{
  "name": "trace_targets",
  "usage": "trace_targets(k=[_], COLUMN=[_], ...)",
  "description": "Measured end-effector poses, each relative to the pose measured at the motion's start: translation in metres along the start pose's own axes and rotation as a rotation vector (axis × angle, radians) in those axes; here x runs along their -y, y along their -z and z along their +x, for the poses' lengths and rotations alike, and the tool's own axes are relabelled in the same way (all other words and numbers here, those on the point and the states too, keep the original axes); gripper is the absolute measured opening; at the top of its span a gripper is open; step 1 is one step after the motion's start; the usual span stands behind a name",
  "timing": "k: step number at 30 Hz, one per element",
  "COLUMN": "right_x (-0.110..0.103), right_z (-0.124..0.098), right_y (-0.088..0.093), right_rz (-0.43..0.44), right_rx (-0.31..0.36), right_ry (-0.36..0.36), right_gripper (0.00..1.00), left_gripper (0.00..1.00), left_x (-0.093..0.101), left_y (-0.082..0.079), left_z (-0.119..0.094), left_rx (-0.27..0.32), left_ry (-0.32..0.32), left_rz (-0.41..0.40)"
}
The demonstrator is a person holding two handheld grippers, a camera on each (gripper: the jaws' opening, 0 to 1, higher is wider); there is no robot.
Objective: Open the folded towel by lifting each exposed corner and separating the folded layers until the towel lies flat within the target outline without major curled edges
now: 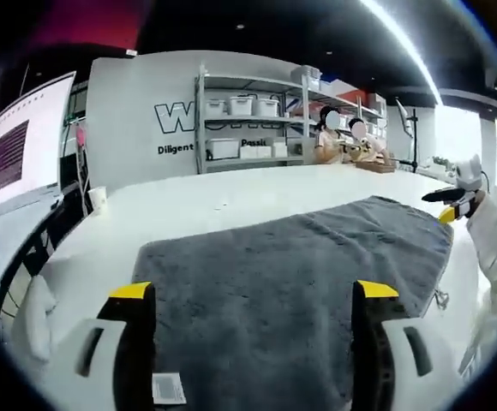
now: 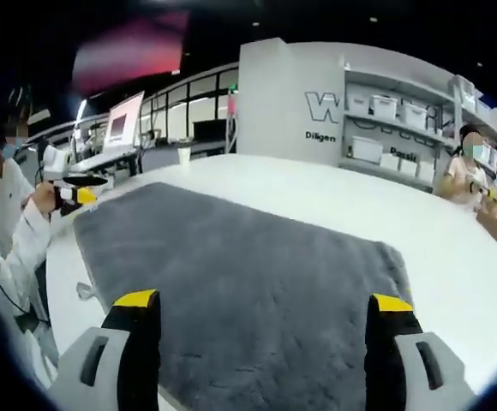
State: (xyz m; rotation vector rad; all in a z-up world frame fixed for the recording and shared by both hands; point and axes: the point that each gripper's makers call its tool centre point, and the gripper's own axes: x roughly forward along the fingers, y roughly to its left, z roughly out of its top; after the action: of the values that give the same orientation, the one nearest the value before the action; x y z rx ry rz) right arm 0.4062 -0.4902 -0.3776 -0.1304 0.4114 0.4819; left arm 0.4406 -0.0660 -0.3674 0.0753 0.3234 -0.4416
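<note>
The left gripper (image 1: 253, 295) has its two yellow-tipped jaws spread wide with nothing between them, and they hang over the near edge of the grey towel (image 1: 300, 265), which lies spread out on the white table (image 1: 188, 205) with a small white tag (image 1: 169, 388) at its near edge. The right gripper (image 2: 261, 304) is spread wide too, holding nothing, above the same towel (image 2: 248, 265). Farther off, a paper cup (image 1: 98, 199) stands on the table, shelves (image 1: 248, 120) with white boxes line the wall, and two people (image 1: 343, 137) sit at the far side.
</note>
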Motion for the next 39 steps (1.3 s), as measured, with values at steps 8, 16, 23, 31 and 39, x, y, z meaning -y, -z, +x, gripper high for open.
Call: trace_targets(k=[8, 16, 23, 31, 39], right_x=[0.015, 0.031, 0.049, 0.065, 0.065], right_z=[0.006, 0.025, 0.058, 0.084, 0.097], right_y=[-0.031, -0.058, -0.067, -0.063, -0.045], right_rz=[-0.022, 0.002, 0.024, 0.017, 0.01], right_rx=[0.024, 0.052, 0.043, 0.034, 0.015], right_ry=[0.015, 0.04, 0.037, 0.056, 0.047], right_gripper=[0.99, 0.99, 0.99, 0.99, 0.98], left_gripper=[0.96, 0.95, 0.94, 0.9, 0.84], left_x=[-0.006, -0.015, -0.026, -0.045, -0.051], left_y=[-0.014, -0.034, -0.039, -0.034, -0.01], left_z=[0.027, 0.057, 0.084, 0.1, 0.108], left_rx=[-0.015, -0.014, -0.013, -0.002, -0.066], left_ry=[0.035, 0.047, 0.068, 0.043, 0.015], left_rz=[0.01, 0.035, 0.031, 0.002, 0.027])
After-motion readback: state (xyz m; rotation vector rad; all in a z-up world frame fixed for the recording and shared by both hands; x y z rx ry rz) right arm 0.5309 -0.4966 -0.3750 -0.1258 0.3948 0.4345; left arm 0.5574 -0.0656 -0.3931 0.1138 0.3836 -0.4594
